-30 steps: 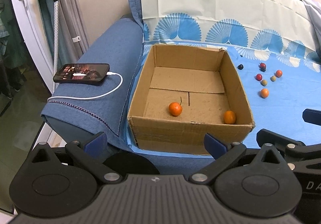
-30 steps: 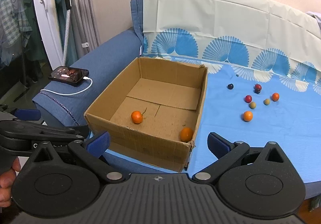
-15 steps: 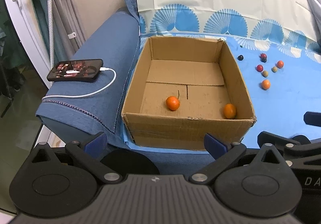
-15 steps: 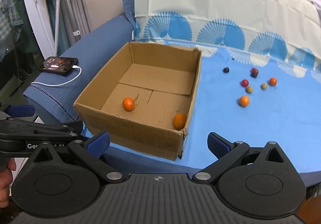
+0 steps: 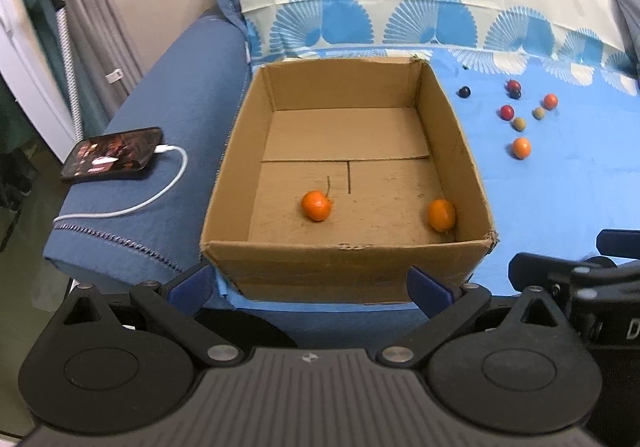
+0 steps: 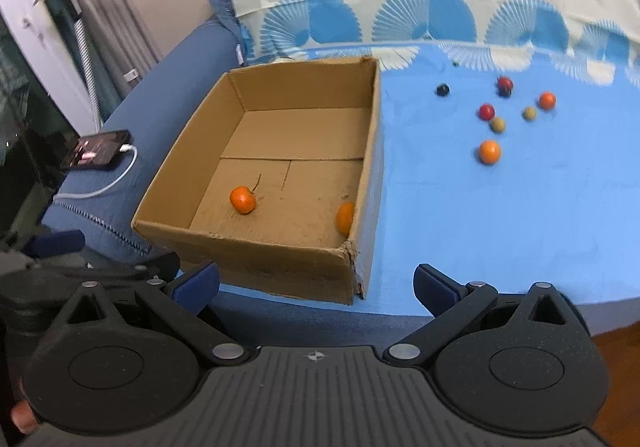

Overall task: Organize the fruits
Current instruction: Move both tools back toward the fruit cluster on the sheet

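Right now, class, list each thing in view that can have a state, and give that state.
Cardboard box: flaps open, upright, holding two oranges.
Phone: screen lit, cable plugged in.
Left tool: open, empty.
Right tool: open, empty.
Loose orange: on the blue cloth, outside the box.

I count one cardboard box [image 5: 348,255] with two oranges inside, one near the middle [image 5: 316,205] and one in the right corner [image 5: 441,214]. On the blue cloth [image 5: 560,183] beside it lie eight small fruits: two orange [image 5: 521,147], two red [image 5: 507,111], two olive-green [image 5: 519,123], two dark [image 5: 464,91]. One phone [image 5: 114,155] and one white cable [image 5: 160,191] sit on the armrest.
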`<state>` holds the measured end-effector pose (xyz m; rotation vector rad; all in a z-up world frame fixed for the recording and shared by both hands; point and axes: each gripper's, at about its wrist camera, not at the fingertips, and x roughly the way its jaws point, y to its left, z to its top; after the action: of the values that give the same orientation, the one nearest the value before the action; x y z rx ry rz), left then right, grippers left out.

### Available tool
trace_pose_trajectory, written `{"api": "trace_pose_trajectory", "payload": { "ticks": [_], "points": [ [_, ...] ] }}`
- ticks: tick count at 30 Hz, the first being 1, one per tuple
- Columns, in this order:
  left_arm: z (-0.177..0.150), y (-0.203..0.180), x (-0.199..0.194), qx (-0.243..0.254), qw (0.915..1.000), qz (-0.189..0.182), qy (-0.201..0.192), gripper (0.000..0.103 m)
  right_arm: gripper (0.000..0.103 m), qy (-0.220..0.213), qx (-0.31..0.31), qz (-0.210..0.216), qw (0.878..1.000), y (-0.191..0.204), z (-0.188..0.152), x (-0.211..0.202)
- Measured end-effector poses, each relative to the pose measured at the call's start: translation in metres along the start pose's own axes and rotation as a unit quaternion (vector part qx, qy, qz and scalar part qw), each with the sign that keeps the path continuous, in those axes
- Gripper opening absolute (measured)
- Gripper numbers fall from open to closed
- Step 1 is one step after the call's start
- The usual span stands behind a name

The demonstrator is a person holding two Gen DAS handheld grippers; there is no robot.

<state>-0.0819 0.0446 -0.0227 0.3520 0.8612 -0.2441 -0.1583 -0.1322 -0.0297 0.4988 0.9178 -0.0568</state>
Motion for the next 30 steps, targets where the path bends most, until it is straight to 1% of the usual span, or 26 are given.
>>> {"api": "trace_pose_trajectory", "payload": {
  "ticks": [5, 12, 21, 24, 26, 28, 30],
  "points": [
    [0.012, -0.016, 0.012, 0.015, 0.9998, -0.006, 0.012, 0.103, 0.102, 0.013, 0.031, 0.007, 0.999, -0.023, 0.008, 0.008],
    [0.031, -0.044, 0.026, 0.038, 0.9991, -0.008, 0.019, 0.103, 0.102, 0.03, 0.079, 0.009, 0.996, -0.06, 0.02, 0.02],
    [0.056, -0.085, 0.045, 0.063, 0.9975, -0.015, 0.027, 0.103, 0.102, 0.033, 0.119, 0.003, 0.992, -0.105, 0.033, 0.03],
    [0.064, -0.102, 0.053, 0.077, 0.9964, -0.021, 0.029, 0.103, 0.102, 0.019, 0.135, -0.004, 0.991, -0.125, 0.037, 0.029],
    [0.07, -0.117, 0.058, 0.089, 0.9952, -0.026, 0.03, 0.103, 0.102, -0.004, 0.147, -0.015, 0.989, -0.144, 0.039, 0.025],
    [0.078, -0.137, 0.066, 0.101, 0.9939, -0.033, 0.031, 0.103, 0.102, -0.026, 0.153, -0.04, 0.987, -0.166, 0.043, 0.022],
    [0.085, -0.156, 0.075, 0.111, 0.9925, -0.041, 0.032, 0.103, 0.102, -0.038, 0.162, -0.07, 0.984, -0.191, 0.047, 0.023]
  ]
}}
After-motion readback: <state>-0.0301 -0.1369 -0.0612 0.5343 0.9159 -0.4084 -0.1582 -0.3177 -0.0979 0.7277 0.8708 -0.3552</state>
